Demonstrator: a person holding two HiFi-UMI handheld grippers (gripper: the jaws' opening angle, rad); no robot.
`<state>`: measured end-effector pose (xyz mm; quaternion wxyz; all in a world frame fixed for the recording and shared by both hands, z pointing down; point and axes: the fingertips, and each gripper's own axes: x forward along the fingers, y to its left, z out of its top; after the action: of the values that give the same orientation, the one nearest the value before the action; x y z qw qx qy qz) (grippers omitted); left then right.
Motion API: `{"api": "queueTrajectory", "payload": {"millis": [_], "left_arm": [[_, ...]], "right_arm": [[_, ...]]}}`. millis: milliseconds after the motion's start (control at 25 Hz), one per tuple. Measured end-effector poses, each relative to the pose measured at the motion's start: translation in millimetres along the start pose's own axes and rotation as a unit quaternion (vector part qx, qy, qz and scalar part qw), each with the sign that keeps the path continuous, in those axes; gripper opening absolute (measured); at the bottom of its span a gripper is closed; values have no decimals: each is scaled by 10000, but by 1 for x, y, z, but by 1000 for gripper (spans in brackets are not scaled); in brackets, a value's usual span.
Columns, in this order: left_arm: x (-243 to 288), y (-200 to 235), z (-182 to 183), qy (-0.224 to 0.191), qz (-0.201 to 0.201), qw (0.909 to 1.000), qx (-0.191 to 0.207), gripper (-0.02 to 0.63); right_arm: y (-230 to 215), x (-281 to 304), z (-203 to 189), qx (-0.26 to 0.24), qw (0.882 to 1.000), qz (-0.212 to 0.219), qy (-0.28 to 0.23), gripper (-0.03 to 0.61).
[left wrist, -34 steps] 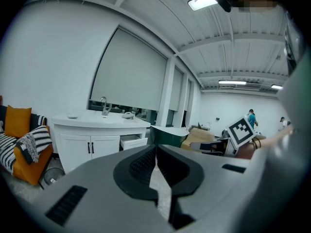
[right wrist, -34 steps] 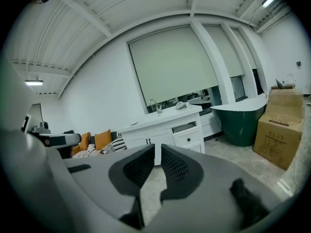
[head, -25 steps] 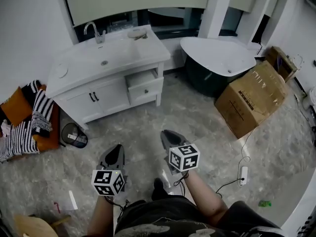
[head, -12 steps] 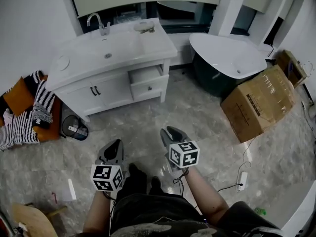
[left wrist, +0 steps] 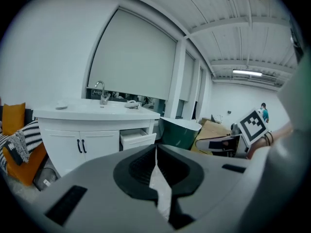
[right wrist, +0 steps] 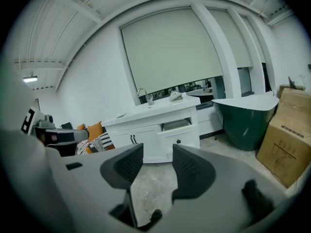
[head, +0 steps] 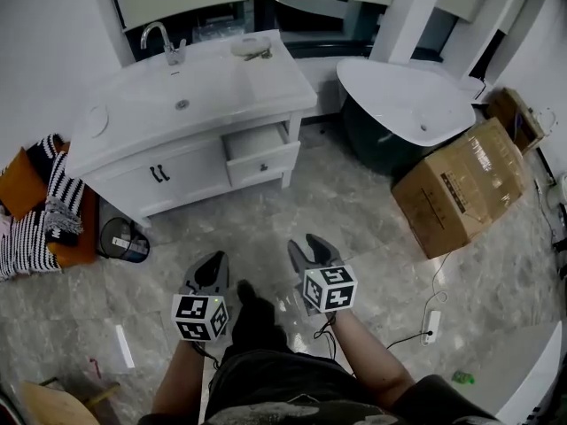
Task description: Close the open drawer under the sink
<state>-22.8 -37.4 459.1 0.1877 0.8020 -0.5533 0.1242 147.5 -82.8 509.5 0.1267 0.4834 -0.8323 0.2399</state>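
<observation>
At lower centre, the left gripper [head: 209,273] has its jaws together and empty. The right gripper [head: 309,251] is opening, with nothing between its jaws. Both are well apart from the open drawer [head: 262,159], above centre under the sink [head: 177,91]. Best to approach squarely and push the drawer front flat.

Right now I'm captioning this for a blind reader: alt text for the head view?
A white sink cabinet stands across a grey floor, its right-hand drawer pulled open. Nearer, a person holds two tools: the left tool shut, the right tool with jaws opening, empty.
</observation>
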Motion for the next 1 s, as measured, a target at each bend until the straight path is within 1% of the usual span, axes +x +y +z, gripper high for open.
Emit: {"api": "queueTrajectory", "payload": {"millis": [120, 240, 360, 520, 720, 800, 920, 1000], "left_arm": [[29, 20, 2, 33, -33, 9999, -104, 20], [61, 47, 6, 95, -28, 9998, -179, 20], [95, 71, 8, 171, -21, 9997, -183, 20], [138, 103, 11, 272, -6, 9993, -258, 20], [181, 133, 4, 475, -151, 9984, -265, 20], [195, 142, 0, 535, -177, 9980, -289, 20], [212, 152, -6, 588, -127, 9975, -372, 20], [224, 157, -13, 610, -73, 9970, -479, 20]], "right_arm": [[-9, 30, 8, 45, 10000, -55, -41, 175], [-22, 68, 15, 120, 9997, -218, 9, 175], [-39, 108, 17, 133, 9989, -419, 186, 173], [-53, 161, 22, 21, 9973, -607, 423, 173], [-67, 216, 20, -33, 9946, -813, 637, 173], [-73, 232, 23, 47, 9949, -850, 548, 173], [-84, 249, 30, 216, 9957, -871, 239, 173], [-94, 264, 29, 259, 9954, -900, 215, 175]]}}
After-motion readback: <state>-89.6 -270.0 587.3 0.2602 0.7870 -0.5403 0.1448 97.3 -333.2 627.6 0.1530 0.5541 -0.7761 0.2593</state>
